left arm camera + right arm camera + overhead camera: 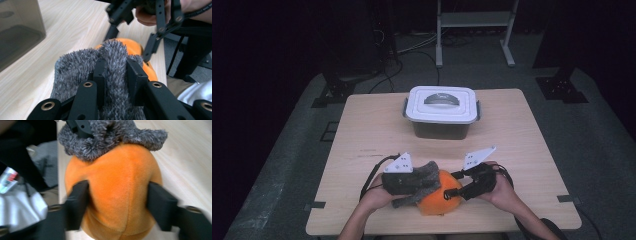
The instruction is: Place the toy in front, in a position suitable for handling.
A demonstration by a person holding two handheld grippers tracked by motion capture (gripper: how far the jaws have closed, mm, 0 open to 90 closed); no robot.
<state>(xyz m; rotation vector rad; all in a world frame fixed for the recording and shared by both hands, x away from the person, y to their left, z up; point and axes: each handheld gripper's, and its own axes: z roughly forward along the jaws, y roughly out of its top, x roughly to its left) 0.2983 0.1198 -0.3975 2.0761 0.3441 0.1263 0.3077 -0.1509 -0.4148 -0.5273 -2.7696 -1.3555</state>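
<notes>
Orange plush [117, 195] between spread right gripper [117, 205]; left gripper [116, 75] pinching grey fur [75, 67]

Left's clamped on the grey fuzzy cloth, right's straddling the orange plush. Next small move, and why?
Probably close the right hand-held gripper on the orange plush: its jaws flank the body without clearly squeezing it. The left hand-held gripper already pinches the grey fuzzy cloth draped over the plush, so a firm hold likely comes before pulling them apart.
</notes>
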